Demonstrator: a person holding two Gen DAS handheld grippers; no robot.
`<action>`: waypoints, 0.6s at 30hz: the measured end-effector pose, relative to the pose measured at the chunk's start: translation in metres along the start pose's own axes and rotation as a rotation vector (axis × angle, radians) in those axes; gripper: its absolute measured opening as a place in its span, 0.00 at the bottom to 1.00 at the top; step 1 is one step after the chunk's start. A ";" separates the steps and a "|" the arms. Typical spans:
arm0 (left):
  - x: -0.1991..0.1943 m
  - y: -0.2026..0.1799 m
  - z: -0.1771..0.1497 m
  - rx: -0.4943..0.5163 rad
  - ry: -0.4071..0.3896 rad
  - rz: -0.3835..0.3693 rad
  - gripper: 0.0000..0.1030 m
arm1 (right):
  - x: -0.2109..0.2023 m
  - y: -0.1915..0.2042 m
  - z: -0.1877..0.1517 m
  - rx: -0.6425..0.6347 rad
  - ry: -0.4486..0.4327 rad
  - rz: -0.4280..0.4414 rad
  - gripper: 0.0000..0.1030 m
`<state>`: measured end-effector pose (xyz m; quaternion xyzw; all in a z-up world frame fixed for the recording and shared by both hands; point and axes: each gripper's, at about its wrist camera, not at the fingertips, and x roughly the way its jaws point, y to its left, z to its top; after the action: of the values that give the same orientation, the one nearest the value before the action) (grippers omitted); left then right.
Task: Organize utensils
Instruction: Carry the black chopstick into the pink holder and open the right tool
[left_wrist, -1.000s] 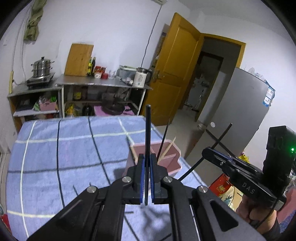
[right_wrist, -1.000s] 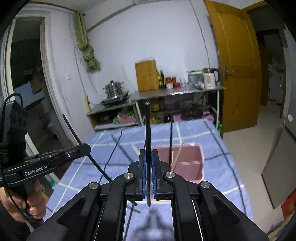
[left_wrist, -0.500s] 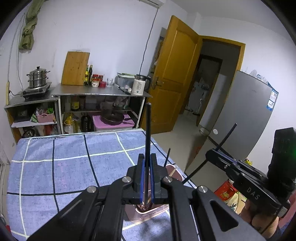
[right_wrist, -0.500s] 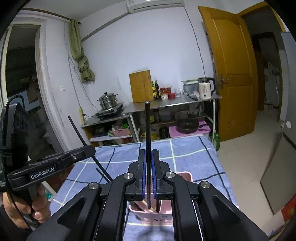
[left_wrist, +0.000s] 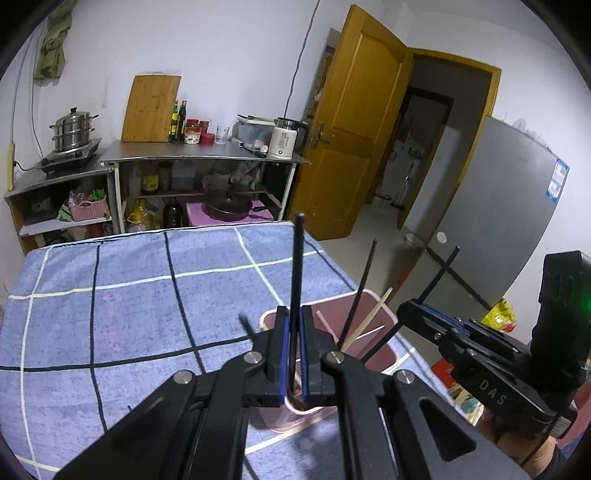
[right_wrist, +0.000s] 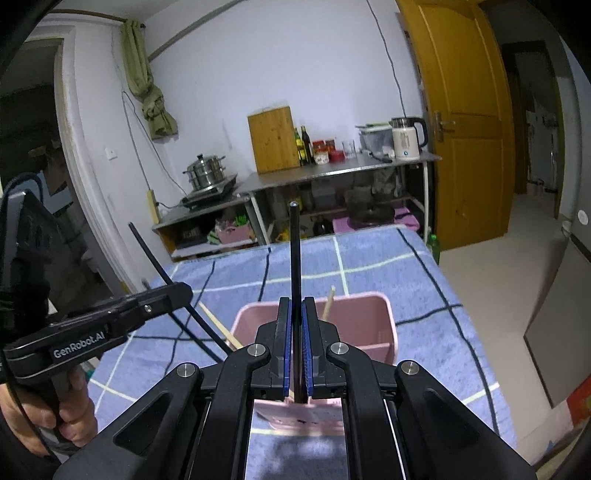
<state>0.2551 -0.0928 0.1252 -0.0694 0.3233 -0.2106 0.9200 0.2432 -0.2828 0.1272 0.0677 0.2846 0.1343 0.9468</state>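
Chopsticks go into a pink bin (left_wrist: 373, 354) at the lower centre of both views, on a blue checked cloth (left_wrist: 110, 314). At frame centre the left gripper (left_wrist: 293, 354) pinches one black chopstick (left_wrist: 296, 280) upright, tip aimed into the bin; the right gripper (right_wrist: 294, 350) clamps another black chopstick (right_wrist: 294, 258) likewise, apparently ready to drop beside the wooden chopsticks (left_wrist: 369, 319) leaning inside.
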 end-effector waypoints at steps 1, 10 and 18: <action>0.001 0.000 -0.002 0.001 0.005 0.000 0.06 | 0.002 -0.001 -0.003 0.001 0.007 -0.002 0.05; -0.004 -0.004 -0.012 0.022 0.003 0.004 0.06 | 0.005 -0.007 -0.014 0.015 0.047 -0.002 0.06; -0.038 -0.010 -0.011 0.029 -0.064 -0.007 0.15 | -0.019 0.000 -0.010 -0.005 -0.005 -0.017 0.18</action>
<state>0.2179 -0.0849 0.1408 -0.0640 0.2905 -0.2160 0.9300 0.2221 -0.2878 0.1287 0.0630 0.2824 0.1269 0.9488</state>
